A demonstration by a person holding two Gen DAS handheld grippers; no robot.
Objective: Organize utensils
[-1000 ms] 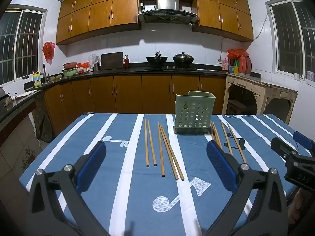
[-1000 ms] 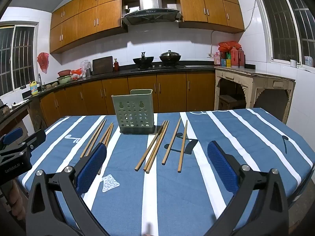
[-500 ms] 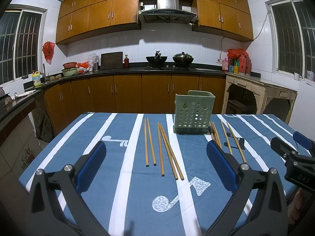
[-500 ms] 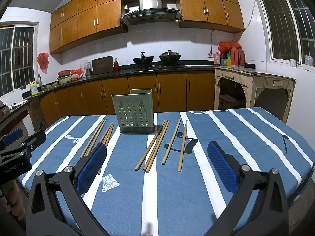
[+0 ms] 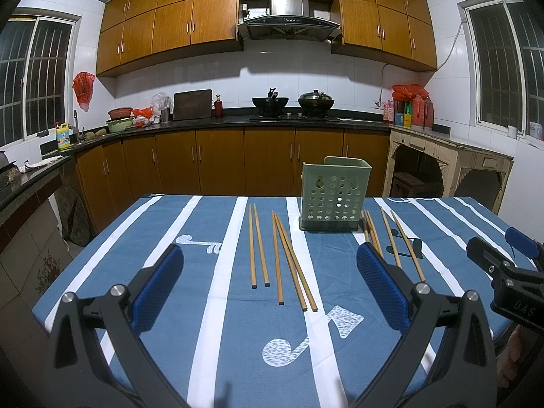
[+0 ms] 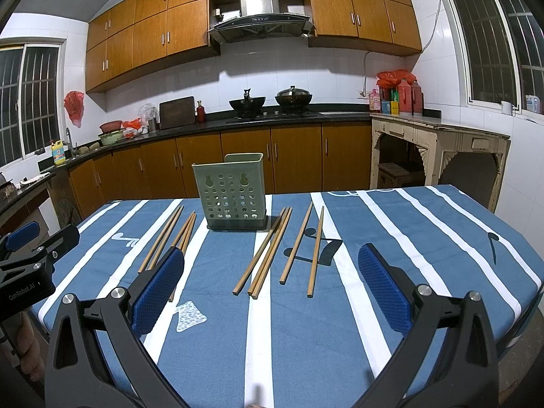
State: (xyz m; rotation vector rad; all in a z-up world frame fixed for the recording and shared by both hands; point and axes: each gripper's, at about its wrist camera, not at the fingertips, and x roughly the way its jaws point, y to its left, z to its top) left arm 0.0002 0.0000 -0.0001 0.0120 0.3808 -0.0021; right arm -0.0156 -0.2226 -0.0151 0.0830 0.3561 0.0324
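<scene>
A green perforated utensil holder (image 5: 332, 193) (image 6: 233, 193) stands upright at the far middle of the blue striped table (image 5: 217, 306) (image 6: 425, 238). Several wooden chopsticks lie flat on both sides of it: a pair (image 5: 258, 248) and a looser bunch (image 5: 292, 265) to its left, more (image 5: 397, 241) to its right, the latter also in the right wrist view (image 6: 268, 255) (image 6: 316, 251). My left gripper (image 5: 270, 289) is open and empty above the near table, facing the left chopsticks. My right gripper (image 6: 270, 289) is open and empty, facing the right chopsticks.
Each gripper shows at the other view's edge (image 5: 503, 272) (image 6: 27, 258). Behind the table run kitchen cabinets and a counter (image 5: 272, 122) with woks. A pale wooden side table (image 6: 442, 146) stands at the right wall.
Both grippers have stayed almost still and open. The left view has shifted very slightly. Nothing on the table has moved.
</scene>
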